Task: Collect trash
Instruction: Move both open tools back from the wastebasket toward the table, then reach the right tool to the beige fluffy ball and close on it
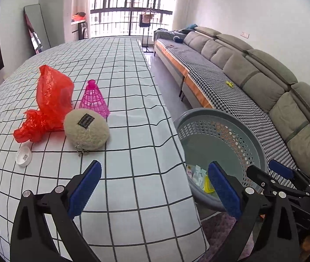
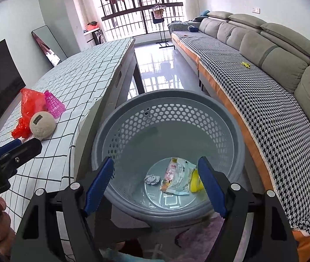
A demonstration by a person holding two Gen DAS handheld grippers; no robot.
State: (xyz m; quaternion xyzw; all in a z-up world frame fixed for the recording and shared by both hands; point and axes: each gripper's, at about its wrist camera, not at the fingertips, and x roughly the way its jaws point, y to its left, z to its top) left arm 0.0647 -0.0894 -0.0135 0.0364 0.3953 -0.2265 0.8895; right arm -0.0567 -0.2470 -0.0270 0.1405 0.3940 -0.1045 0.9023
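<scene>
The round grey plastic basket with perforated walls stands on the floor just beside the edge of the long table with a white checked cloth. At the bottom of this basket lie a crumpled white snack wrapper, a small ball of crumpled paper and a yellow piece. The right gripper hangs above the basket, its blue pads wide apart and holding nothing. The left gripper is over the table edge near the basket, also wide apart and empty. On the table, farther from the basket, are a crumpled red plastic bag, a pink mesh cone, a cream fluffy round pouch and a small white cap.
</scene>
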